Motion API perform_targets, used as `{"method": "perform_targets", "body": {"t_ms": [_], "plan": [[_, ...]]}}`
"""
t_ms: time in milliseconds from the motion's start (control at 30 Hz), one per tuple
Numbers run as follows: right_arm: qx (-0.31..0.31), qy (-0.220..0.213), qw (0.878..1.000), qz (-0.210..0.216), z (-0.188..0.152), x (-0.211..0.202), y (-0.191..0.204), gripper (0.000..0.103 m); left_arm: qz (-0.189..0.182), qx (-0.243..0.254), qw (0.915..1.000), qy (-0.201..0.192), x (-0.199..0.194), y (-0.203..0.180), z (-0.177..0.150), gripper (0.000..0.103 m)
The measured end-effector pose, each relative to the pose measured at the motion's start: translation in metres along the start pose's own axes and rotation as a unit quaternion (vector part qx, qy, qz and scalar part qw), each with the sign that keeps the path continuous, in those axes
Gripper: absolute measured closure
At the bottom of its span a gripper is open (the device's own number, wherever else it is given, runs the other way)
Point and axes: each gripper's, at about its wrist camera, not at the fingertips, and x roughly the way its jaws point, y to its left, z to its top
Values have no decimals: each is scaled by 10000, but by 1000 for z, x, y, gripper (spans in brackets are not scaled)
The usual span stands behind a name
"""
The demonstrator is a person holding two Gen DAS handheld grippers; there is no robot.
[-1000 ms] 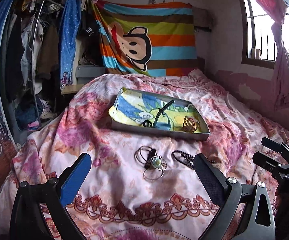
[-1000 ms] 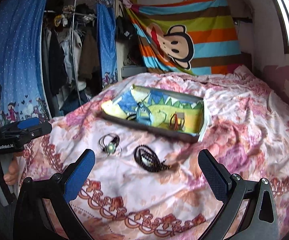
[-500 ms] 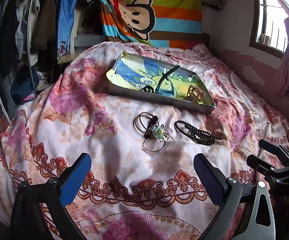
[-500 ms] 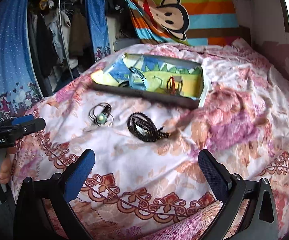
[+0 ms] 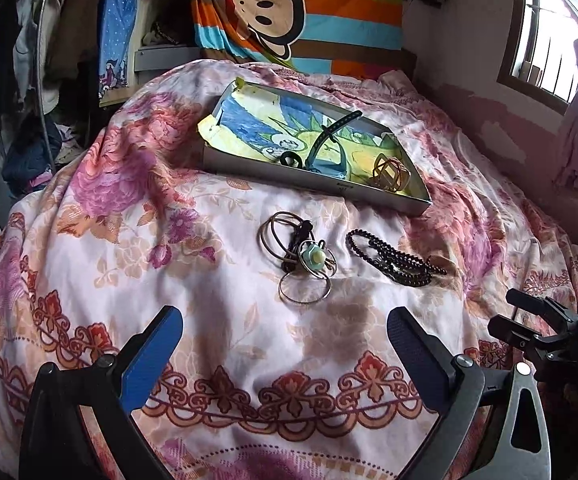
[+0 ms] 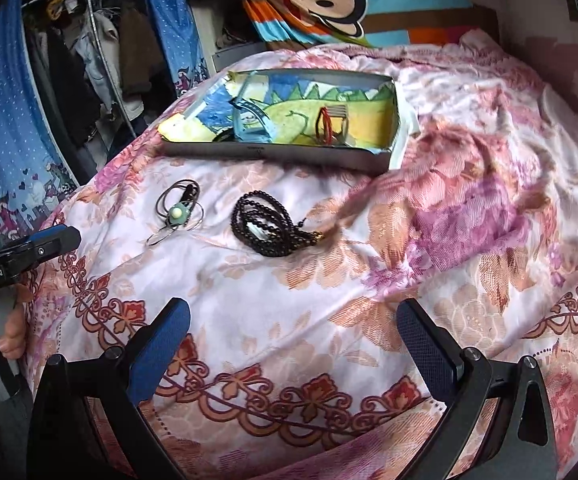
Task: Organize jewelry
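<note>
While both grippers (image 5: 285, 336) (image 6: 293, 320) hover spread and empty, pickup seems next: bangles (image 5: 297, 256) and beads (image 5: 393, 256) lie just before the tray (image 5: 313, 184).

You've got one shallow grey box lined with a cartoon picture (image 5: 385, 196) on the floral bedspread. Inside it: one teal strap-like band (image 5: 321, 148), one small black ring (image 5: 290, 159), one cluster of orange-gold wire bangles (image 5: 389, 170). In front of the box: one tangle of thin metal bangles with a pale green charm (image 5: 301, 258), about four hoops, and one black beaded strand (image 5: 393, 258).
</note>
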Motion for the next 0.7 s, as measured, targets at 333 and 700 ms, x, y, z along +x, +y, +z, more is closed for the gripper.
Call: {"method": "perform_targets", "body": {"t_ms": [333, 700], "plan": [[-358, -195, 9992, -4, 26, 15, -15, 2, -465, 413, 9972, 404, 38, -7, 19, 0], [-767, -167, 9966, 261, 40, 40, -9, 2, -828, 199, 9931, 810, 75, -4, 29, 21]]}}
